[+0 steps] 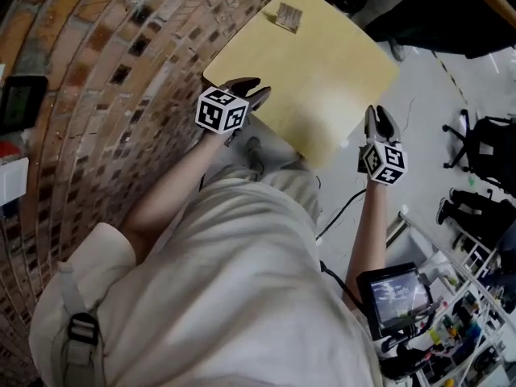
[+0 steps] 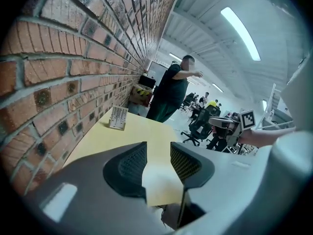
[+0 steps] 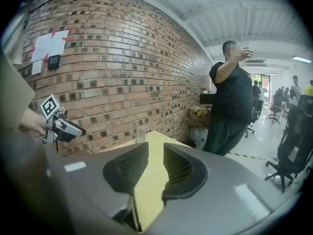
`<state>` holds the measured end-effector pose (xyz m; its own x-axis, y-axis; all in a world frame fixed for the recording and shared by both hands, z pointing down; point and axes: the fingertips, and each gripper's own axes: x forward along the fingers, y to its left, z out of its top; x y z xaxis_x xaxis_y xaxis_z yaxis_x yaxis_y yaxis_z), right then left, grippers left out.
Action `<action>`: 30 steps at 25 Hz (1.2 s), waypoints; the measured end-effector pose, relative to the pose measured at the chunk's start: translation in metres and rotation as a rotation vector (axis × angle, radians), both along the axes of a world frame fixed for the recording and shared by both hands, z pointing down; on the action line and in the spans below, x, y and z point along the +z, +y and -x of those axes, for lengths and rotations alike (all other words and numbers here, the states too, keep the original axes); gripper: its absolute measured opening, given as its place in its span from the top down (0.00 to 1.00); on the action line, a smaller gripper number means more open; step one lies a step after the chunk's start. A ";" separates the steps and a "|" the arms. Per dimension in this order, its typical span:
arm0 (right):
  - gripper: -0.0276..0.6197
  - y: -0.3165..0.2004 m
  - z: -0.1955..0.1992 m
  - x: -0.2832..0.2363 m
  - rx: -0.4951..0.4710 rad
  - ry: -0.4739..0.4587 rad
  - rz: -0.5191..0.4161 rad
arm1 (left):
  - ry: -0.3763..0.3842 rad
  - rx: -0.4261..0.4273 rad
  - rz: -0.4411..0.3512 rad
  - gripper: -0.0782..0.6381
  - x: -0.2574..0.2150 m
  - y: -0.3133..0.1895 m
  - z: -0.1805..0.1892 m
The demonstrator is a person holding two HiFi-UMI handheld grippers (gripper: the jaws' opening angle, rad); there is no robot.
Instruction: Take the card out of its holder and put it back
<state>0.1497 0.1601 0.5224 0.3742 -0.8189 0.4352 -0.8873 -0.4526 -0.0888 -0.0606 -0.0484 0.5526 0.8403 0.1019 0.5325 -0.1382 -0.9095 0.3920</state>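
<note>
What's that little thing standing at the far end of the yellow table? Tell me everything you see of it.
It is a small card holder with a card standing in it. The card looks pale, with rows of dark print too small to read. The holder seems clear and holds the card upright, leaning slightly back. It sits near the far edge of the pale yellow table, on the side by the brick wall. Only the table touches it.
</note>
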 end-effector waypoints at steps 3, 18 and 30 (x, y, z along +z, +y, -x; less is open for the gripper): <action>0.82 0.005 0.018 -0.010 0.022 0.011 -0.022 | -0.016 0.013 -0.007 0.66 0.005 -0.002 0.021; 0.84 0.019 0.055 -0.047 -0.009 0.048 -0.089 | -0.090 0.041 -0.057 0.66 0.027 0.031 0.072; 0.85 0.078 0.103 -0.090 -0.095 0.119 -0.181 | 0.009 -0.015 -0.127 0.67 -0.026 0.119 0.062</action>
